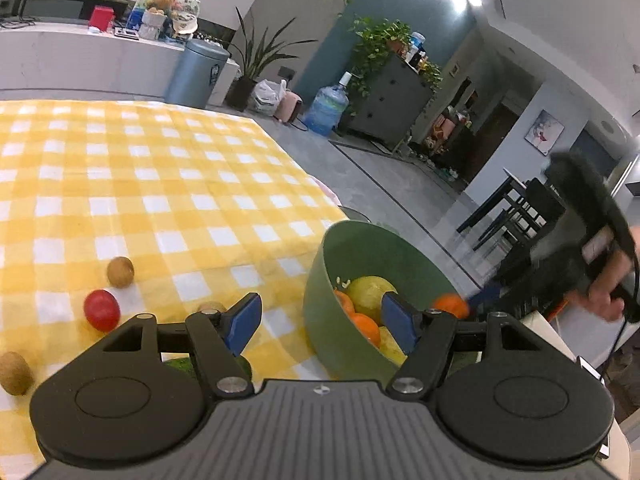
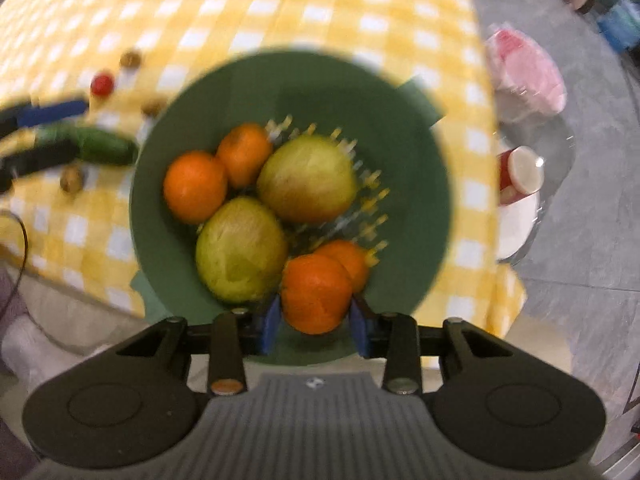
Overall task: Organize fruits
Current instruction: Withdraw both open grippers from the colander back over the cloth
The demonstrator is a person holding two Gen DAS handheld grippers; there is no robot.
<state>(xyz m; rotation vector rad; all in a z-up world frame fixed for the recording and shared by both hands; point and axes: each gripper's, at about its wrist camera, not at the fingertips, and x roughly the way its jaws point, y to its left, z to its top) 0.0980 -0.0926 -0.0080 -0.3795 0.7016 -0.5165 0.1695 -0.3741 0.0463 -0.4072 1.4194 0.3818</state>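
A green bowl (image 2: pixel 400 160) stands on the yellow checked cloth near the table's corner and holds two yellow-green pears (image 2: pixel 308 178) and several oranges (image 2: pixel 196 186). My right gripper (image 2: pixel 316 316) points down over the bowl's near rim, shut on an orange (image 2: pixel 316 294); the left wrist view shows that orange (image 1: pixel 450 306) above the bowl (image 1: pixel 320 280). My left gripper (image 1: pixel 320 320) is open beside the bowl, over a green cucumber (image 2: pixel 104 146). On the cloth lie a red tomato (image 1: pixel 102 310) and brown kiwis (image 1: pixel 120 272).
The table's edge runs just right of the bowl, with grey floor beyond. A pink bag (image 2: pixel 524 68) and a red cup with a white lid (image 2: pixel 520 172) sit off the table to the right. Another kiwi (image 1: pixel 16 372) lies at the cloth's near left.
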